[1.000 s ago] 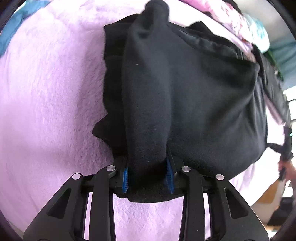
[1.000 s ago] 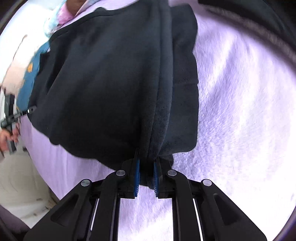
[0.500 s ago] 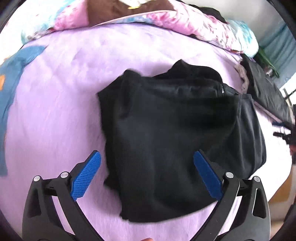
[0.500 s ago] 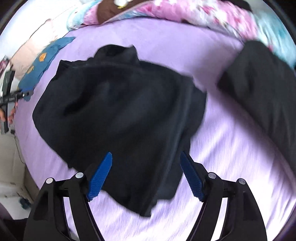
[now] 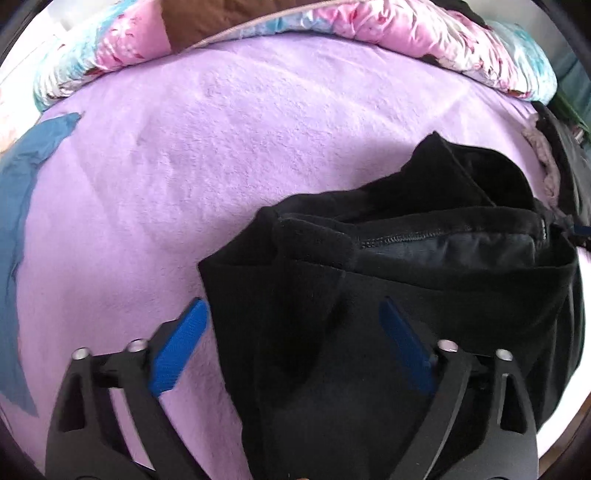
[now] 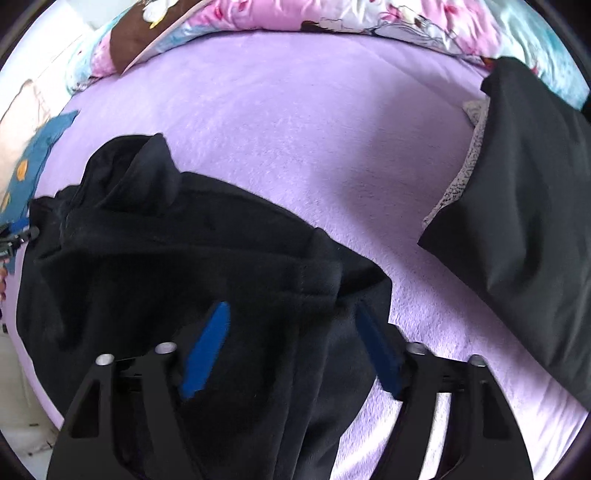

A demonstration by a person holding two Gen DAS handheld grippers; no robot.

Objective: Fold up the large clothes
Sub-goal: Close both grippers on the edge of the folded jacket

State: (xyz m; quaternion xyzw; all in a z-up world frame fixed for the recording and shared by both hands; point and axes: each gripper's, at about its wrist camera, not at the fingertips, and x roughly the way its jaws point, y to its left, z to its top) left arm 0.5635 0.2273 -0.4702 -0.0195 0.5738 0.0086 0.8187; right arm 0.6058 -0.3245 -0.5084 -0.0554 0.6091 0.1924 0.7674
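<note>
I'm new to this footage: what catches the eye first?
A black fleece garment, folded in a heap on the lilac plush blanket, under the open left hand-held gripper and right hand-held gripper. A pink floral quilt lines the far edge; another dark garment lies right.

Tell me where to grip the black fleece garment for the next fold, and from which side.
Judging from its pose, take the black fleece garment at its near corners, one claw each: left claw on the left near edge, right claw at the right near corner. Both are open above it, nothing pinched. Come from above on the near side; the far end is bulky with collar and zip.
</note>
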